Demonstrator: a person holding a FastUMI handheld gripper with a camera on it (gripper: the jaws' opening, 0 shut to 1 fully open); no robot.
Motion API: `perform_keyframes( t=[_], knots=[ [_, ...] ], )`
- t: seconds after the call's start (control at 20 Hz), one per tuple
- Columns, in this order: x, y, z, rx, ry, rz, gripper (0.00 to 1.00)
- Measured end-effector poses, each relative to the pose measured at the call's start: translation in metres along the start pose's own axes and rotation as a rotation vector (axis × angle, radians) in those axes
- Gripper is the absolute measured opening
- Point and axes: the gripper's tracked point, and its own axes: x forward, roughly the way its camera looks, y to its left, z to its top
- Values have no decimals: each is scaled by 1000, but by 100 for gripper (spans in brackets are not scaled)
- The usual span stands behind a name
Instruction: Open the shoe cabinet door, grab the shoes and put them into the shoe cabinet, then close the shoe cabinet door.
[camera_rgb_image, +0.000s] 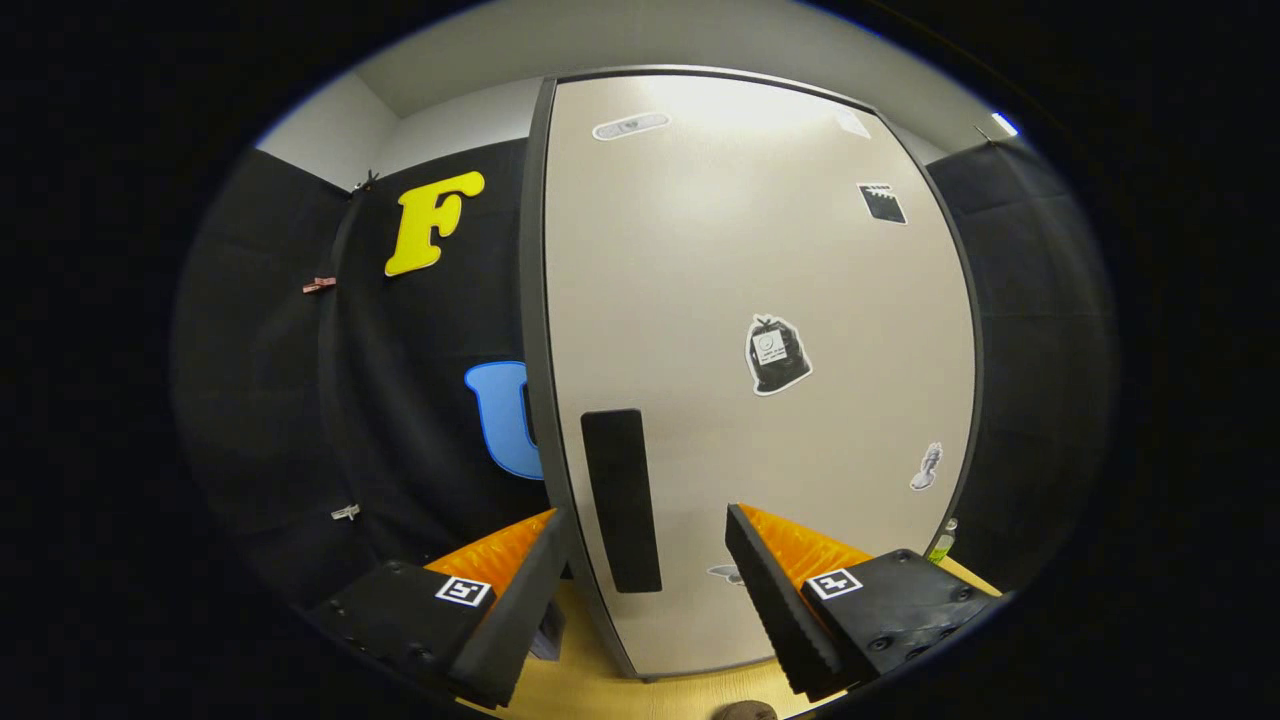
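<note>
Booth wall on the left, black cloth, a few small clips (319, 285) pinned to it. Nothing task-related over there.

Next across: shoe cabinet (534, 300), standing on the wood-look worktop (600, 690), dark frame edge facing us. Its door (760, 260) is pale and flat, with a handful of stickers (777, 354) scattered over it. Door looks shut or very nearly shut; no interior visible from here, so I can't tell if the latch side has cracked yet. Dark vertical handle strip (620, 500) sits low on the door near its left edge.

Gripper (650, 590) is pointed straight at that lower left part of the door. Jaws are wide apart and holding nothing. The handle strip sits between the two fingers and just ahead of them; left finger is out past the cabinet's frame edge, right finger is in front of the door face. Can't tell whether either finger touches the door.

Far right, past the door's right edge: a small greenish bottle (943, 541) on the worktop near the cabinet's corner. Not part of the job.

At the near edge of the worktop, something small and brown (745, 710) pokes into view, too little of it to say whether it's a shoe.

Progress call: still step one. Door not open, shoes not grabbed, nothing stowed, closing still to come. Looks like a line-up on the handle for the pull.
</note>
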Motion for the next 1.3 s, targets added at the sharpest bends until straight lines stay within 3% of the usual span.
perform_keyframes(
  t=[0.5,0.55,0.6,0.8,0.85,1.3],
  knots=[
    [33,1,-7,11,3,-11,96],
    [33,2,-7,0,-1,-12,85],
    [33,3,-6,-8,-5,-13,82],
    [34,10,-7,-46,-15,-3,37],
    [33,11,-8,-47,-13,-3,32],
    [8,9,-10,-34,27,56,32]
  ],
)
